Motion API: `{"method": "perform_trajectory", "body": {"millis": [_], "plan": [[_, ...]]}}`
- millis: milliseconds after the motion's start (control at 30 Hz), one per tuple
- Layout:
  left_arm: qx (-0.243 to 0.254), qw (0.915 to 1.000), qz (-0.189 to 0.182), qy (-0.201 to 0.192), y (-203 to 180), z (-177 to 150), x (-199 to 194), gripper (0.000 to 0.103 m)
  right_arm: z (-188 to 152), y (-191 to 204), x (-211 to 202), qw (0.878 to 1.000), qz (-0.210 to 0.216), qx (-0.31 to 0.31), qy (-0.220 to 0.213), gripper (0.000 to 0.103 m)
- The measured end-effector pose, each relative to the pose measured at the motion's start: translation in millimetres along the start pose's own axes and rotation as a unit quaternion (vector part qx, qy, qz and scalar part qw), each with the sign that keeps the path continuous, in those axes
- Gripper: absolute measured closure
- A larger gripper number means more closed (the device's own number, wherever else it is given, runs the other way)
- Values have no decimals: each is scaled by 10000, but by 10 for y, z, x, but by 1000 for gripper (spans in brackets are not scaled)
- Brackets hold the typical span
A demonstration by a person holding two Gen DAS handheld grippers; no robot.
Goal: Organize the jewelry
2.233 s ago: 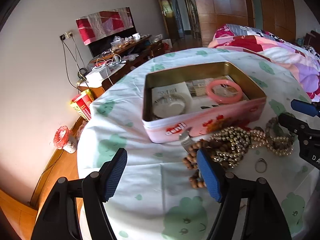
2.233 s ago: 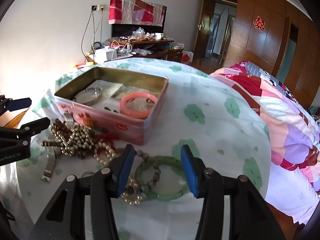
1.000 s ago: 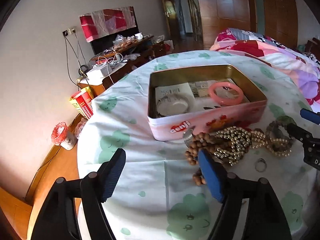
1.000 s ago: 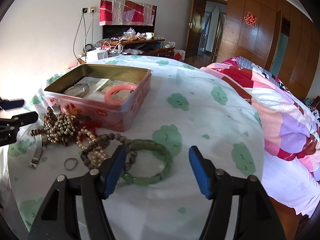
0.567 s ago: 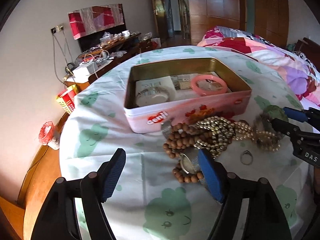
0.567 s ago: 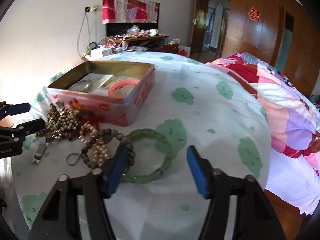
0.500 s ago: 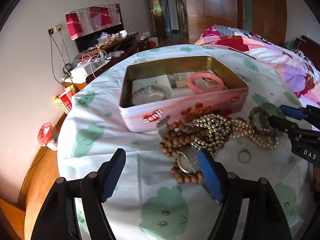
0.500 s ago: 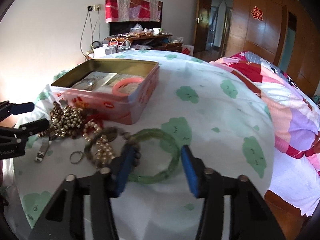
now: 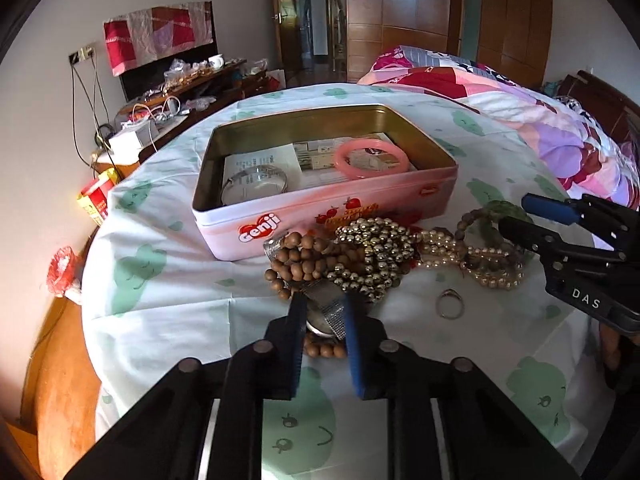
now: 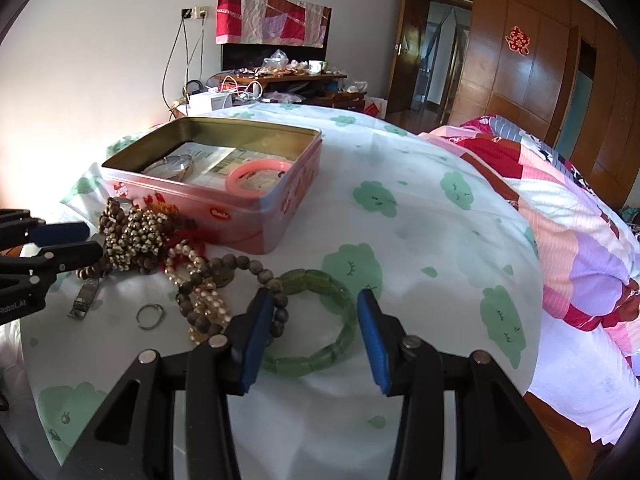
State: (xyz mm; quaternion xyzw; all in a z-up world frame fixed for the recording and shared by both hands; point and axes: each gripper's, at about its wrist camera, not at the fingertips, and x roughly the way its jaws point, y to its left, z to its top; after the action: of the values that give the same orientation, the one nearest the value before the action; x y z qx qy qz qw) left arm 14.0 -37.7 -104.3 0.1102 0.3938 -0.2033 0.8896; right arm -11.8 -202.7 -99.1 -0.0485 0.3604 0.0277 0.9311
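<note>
Left claw [image 9: 322, 314] is closing, its blue pads either side of the silver mesh-band watch [image 9: 326, 306] at the near edge of the jewelry pile. Right claw [image 10: 314, 320] stands apart, straddling the green bangle [image 10: 320, 316] flat on the bench [image 10: 420, 240]; whether the pads touch it, hard to tell. Behind them, wooden beads [image 9: 298, 258], gold beads [image 9: 372, 252], a loose ring [image 9: 450, 304]. Furthest back, the pink tin [image 9: 332, 216], holding a pink bangle [image 9: 372, 158] and a silver one [image 9: 254, 184].
</note>
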Motion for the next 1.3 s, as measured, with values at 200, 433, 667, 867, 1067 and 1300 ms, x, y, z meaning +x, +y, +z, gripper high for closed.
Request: {"method": "perform_trajectory", "body": {"millis": [200,433,667,867,1067,1300], "plan": [[-14,10000,70,11,57,13,-13,103,54,82,39,9998,109,-173,3,57],[-238,9994,226,56,302,36,-8,103,73,47,101,9995,254,-117,149,83],[-472,9980,410,85,389,69,-39,101,69,16,84,9995,289,-28,158,87],[-460,9975,537,59,143,18,-212,19,43,64,44,9994,304,-32,142,70],[-174,9989,391,211,-73,-64,-223,19,-7,71,-21,9992,401,-49,69,68],[-463,9967,471,482,52,-86,78,23,-11,83,-7,9992,393,-36,18,68]]}}
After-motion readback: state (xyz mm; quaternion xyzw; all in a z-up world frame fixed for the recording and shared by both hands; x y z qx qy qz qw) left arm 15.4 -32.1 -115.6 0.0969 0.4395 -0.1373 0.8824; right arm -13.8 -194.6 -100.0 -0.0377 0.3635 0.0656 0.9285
